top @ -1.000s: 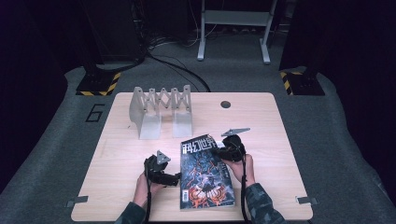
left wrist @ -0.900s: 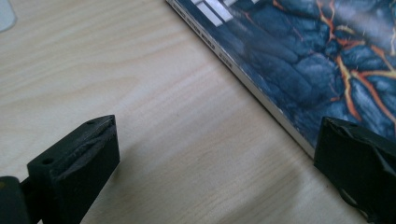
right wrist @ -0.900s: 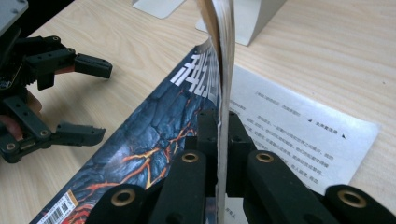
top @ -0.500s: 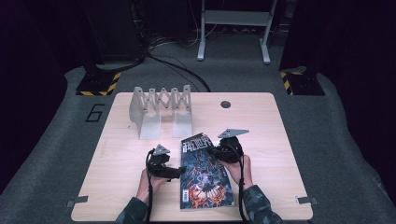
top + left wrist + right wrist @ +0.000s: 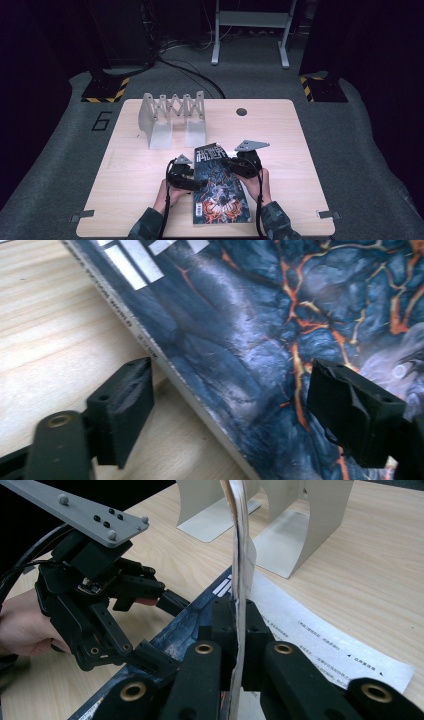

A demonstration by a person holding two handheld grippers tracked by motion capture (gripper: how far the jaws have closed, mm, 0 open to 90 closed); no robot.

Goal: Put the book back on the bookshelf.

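Lying on the bench just in front of the grey rack, the magazine runs lengthwise from the rack toward the person, its title end nearest the rack. The right claw is clenched on the raised cover page. The left claw stands released, straddling the magazine's spine edge. Half a second ago the magazine sat slightly more askew.

A large "6" is marked on the grey floor mat at the left of the frame, beside the bench. The magazine cover's white title lettering is too blurred to read.
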